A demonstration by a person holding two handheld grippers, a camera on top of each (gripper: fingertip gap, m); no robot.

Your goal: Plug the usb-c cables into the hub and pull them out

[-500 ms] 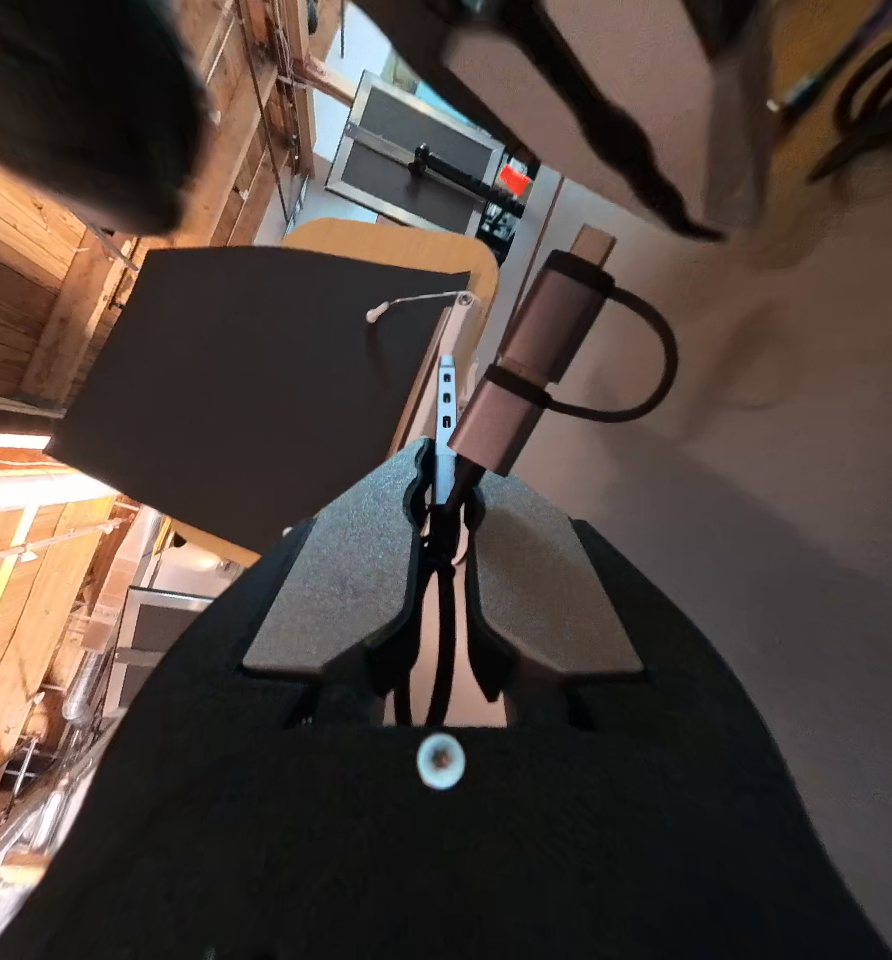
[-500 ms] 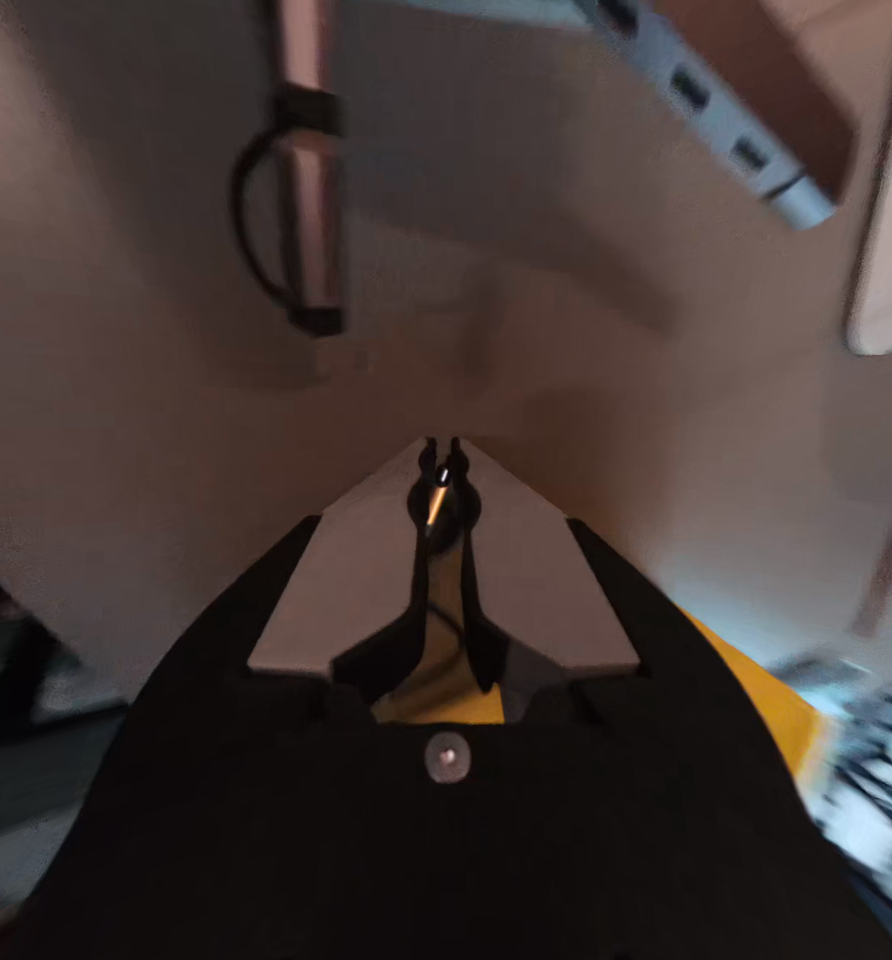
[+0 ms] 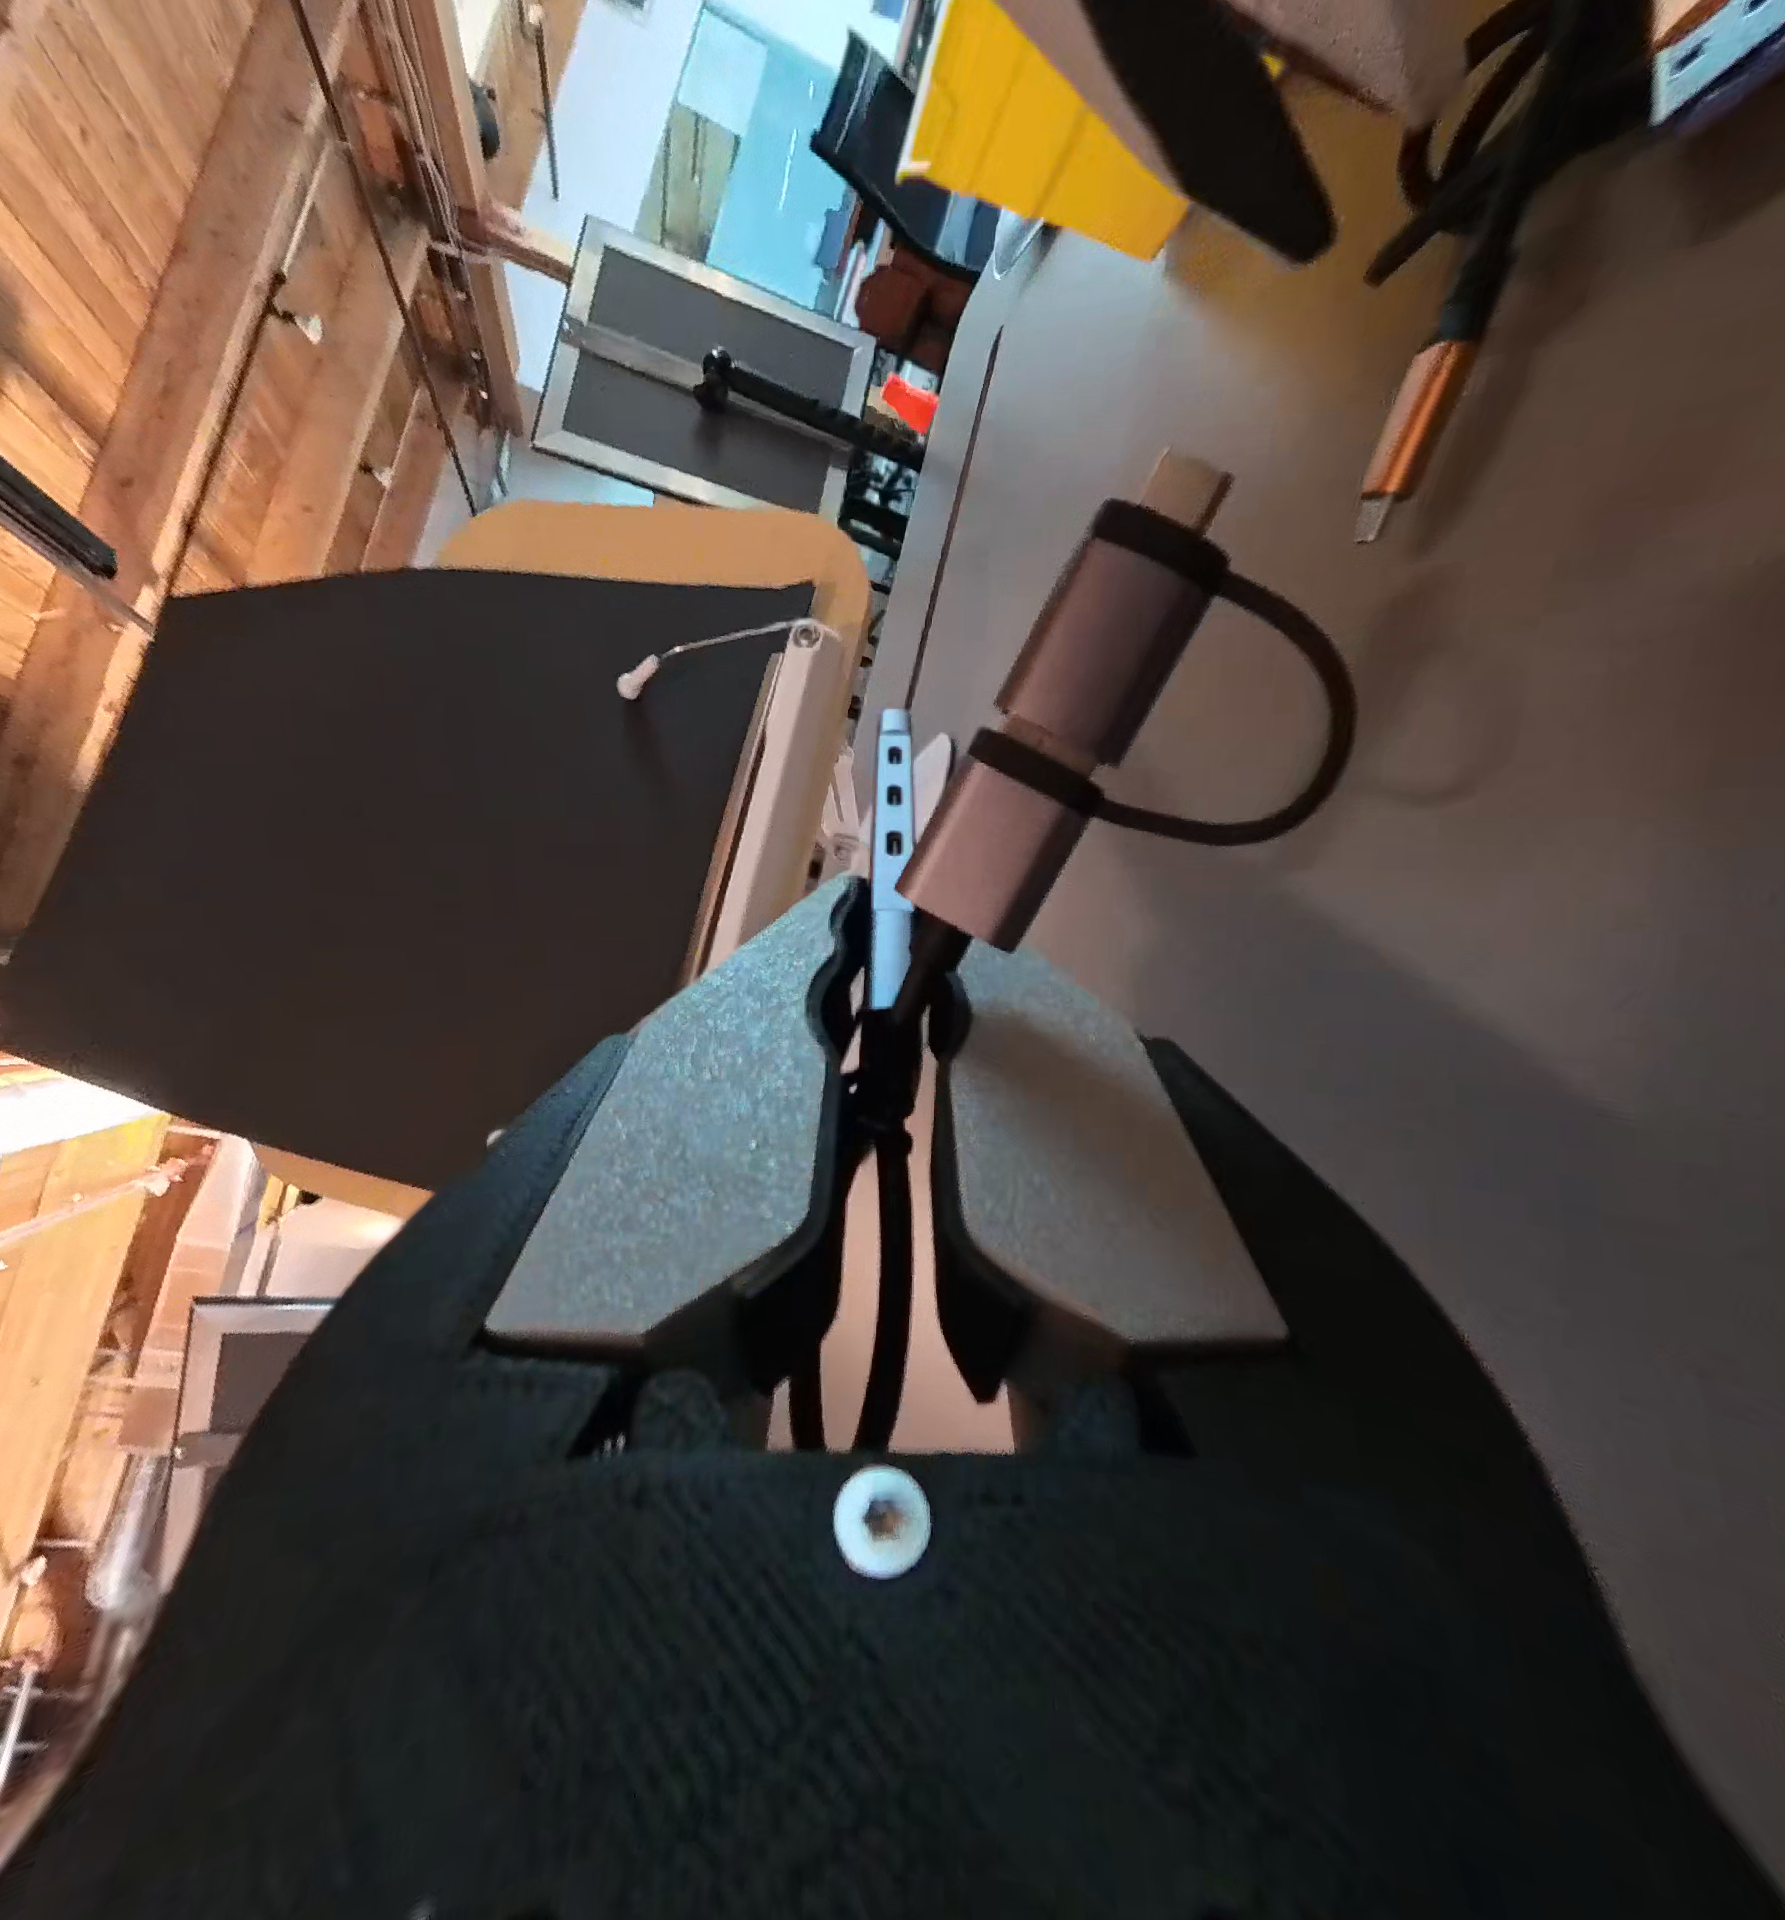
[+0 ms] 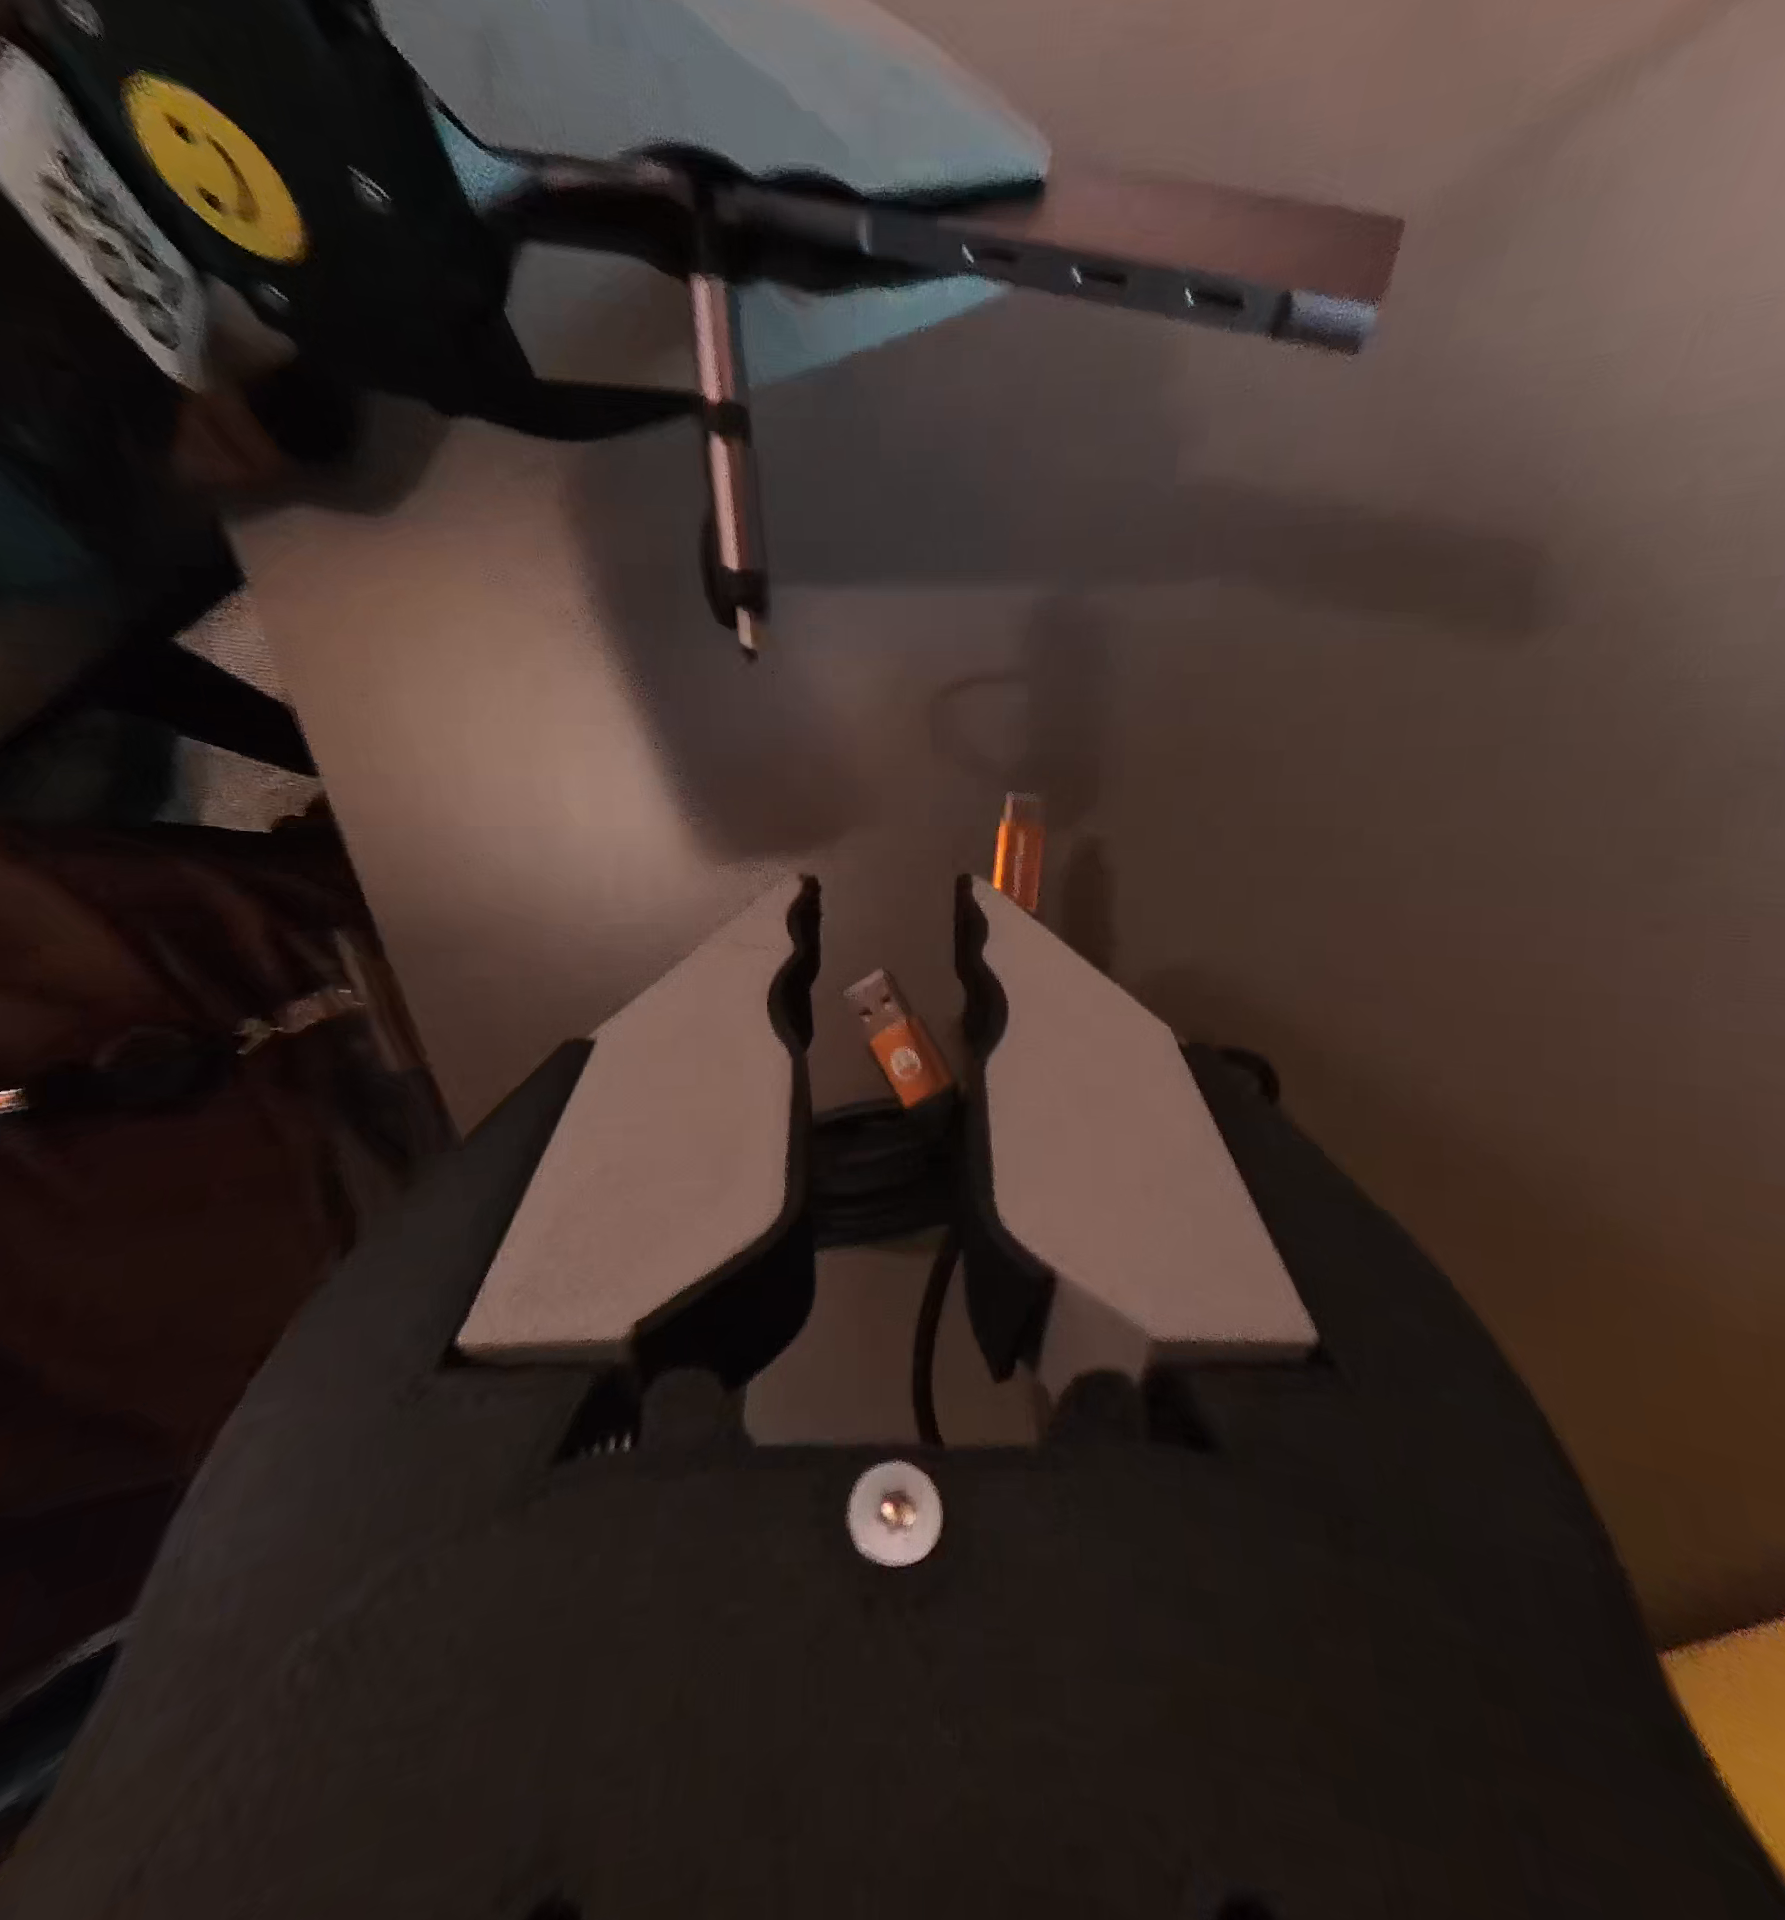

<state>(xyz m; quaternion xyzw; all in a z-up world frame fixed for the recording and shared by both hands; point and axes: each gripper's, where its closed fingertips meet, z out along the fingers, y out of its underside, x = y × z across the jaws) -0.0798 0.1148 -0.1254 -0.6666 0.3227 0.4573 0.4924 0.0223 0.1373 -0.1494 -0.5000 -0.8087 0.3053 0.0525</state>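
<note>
Hub point(image 3: 893, 831) clamped in left claw point(image 3: 893, 997); right claw point(image 4: 888, 894) gapes.

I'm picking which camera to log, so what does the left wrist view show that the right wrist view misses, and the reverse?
Only the left wrist view shows the left gripper shut on the hub end, a black board and wooden walls behind.

Only the right wrist view shows the right gripper open over a bundled cable with an orange USB plug, and the hub's full length.

Both show the hub, its dangling adapter plug, a second orange plug and the tabletop.
</note>
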